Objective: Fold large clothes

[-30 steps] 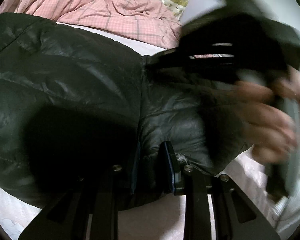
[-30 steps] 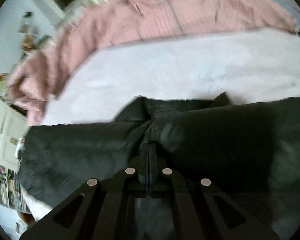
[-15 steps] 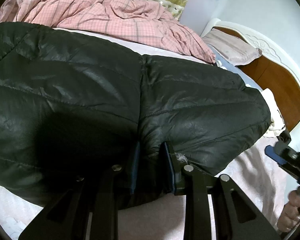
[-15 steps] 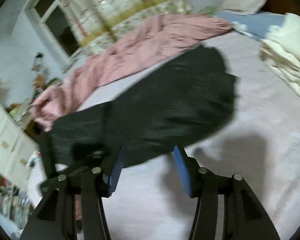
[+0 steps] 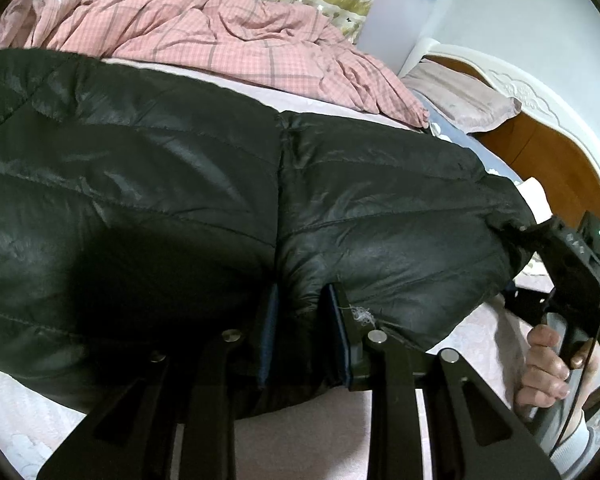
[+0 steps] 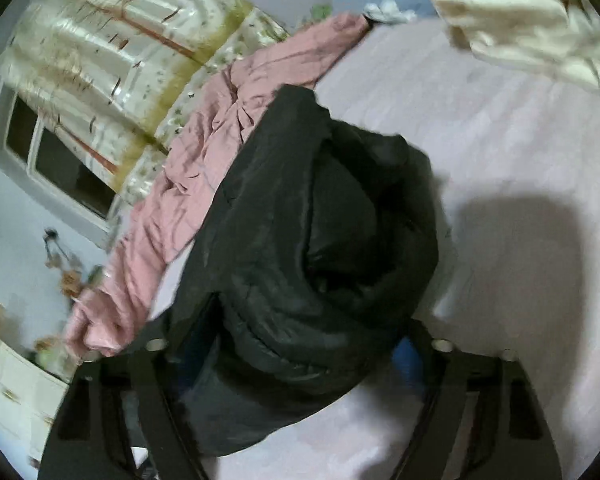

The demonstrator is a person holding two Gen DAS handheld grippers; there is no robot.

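In the left wrist view, the left gripper (image 5: 302, 320) pinches the near hem of the black jacket (image 5: 180, 200) lying on the bed (image 5: 300, 440). In the right wrist view, the right gripper (image 6: 304, 364) stands wide around the jacket's (image 6: 312, 248) bunched end, its fingers apart.

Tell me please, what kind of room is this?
Most likely a bedroom: a black puffer jacket lies on a bed with a crumpled pink checked duvet, a pillow and a wooden headboard.
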